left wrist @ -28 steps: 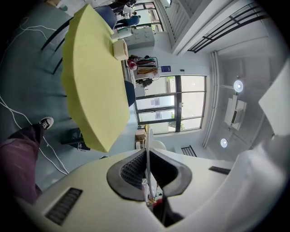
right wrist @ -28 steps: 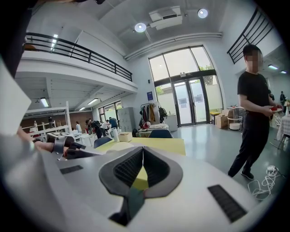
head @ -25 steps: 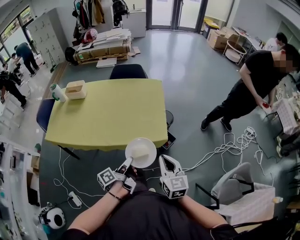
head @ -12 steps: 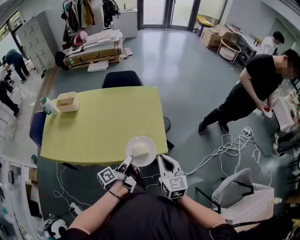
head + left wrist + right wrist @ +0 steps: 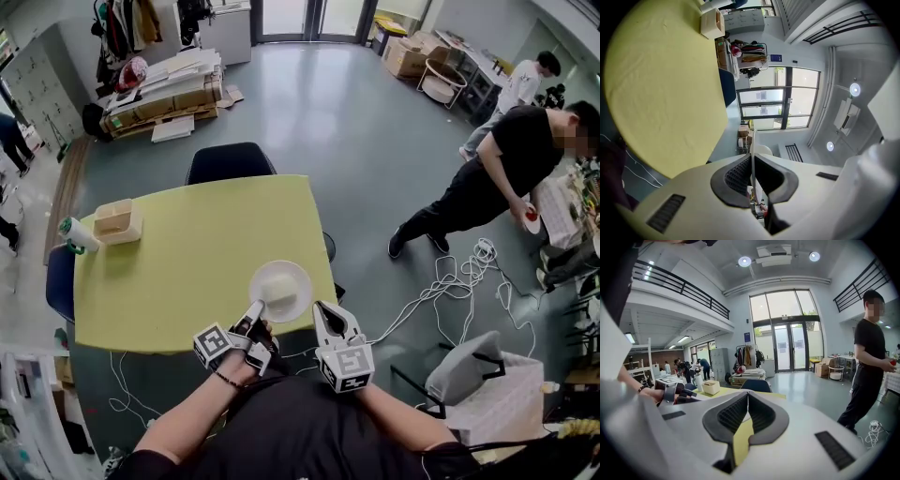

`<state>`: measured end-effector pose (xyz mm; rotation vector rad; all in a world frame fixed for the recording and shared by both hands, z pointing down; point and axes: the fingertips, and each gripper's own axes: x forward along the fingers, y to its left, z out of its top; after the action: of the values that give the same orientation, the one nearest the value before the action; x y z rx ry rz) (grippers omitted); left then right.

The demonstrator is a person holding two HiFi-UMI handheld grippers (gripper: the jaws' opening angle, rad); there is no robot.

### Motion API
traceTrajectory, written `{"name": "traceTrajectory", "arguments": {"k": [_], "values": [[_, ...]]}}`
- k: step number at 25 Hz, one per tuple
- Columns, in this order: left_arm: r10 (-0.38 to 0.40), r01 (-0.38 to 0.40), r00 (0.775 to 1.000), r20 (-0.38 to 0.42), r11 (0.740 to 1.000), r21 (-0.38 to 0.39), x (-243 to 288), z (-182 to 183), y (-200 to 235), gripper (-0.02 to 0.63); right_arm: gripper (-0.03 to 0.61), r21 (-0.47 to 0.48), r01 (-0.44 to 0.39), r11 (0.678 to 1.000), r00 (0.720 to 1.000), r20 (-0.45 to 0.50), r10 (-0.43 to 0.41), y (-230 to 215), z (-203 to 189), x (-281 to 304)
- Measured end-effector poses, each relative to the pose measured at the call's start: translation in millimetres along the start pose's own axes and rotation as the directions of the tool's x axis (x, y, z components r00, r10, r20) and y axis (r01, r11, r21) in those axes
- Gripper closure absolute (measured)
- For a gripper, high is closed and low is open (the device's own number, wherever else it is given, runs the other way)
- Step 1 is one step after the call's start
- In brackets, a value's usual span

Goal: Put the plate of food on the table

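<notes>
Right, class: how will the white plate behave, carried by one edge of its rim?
Probably stiff: the white plate holds flat though the left tongs pinch only its near rim. Gripped off-centre, it may tip away. The pale food on it could slide.

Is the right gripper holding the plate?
No, the plate is pinched at its rim by the left gripper; the right gripper sits beside it with nothing between its jaws.

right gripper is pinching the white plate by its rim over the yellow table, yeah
No, it is the left gripper that pinches the white plate by its rim over the yellow table. The head view shows this. The right gripper is shut beside the plate, with nothing in it.
</notes>
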<state>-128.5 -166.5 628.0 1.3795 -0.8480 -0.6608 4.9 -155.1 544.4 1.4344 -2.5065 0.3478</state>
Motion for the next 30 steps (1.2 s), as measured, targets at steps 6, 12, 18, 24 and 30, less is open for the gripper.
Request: {"name": "traceTrajectory", "arguments": {"k": [6,12,18,24,30], "values": [[0.012,-0.012,1.000,-0.011,1.000,0.008,23.4,34.2,-0.5,0.595,0.566,-0.005,0.019,1.000,1.000,0.004,-0.019,-3.1,20.5,32.6],[0.004,-0.004,0.999,-0.032,1.000,0.005,41.3,58.1,1.8,0.595,0.566,-0.004,0.030,1.000,1.000,-0.004,-0.030,-4.9,26.8,54.2],[-0.024,0.023,0.999,-0.042,0.999,-0.034,68.8,68.7,8.8,0.595,0.566,-0.028,0.039,0.999,0.999,0.025,-0.039,-17.3,41.4,67.6],[-0.016,0.015,0.999,-0.032,0.999,-0.034,104.8,78.5,27.8,0.595,0.566,-0.051,0.017,0.999,0.999,0.048,-0.014,-37.8,55.4,90.2],[-0.004,0.004,1.000,-0.025,1.000,-0.005,152.4,93.4,58.2,0.594,0.566,-0.039,-0.002,0.999,0.998,0.056,0.004,-61.4,63.6,107.1]]}}
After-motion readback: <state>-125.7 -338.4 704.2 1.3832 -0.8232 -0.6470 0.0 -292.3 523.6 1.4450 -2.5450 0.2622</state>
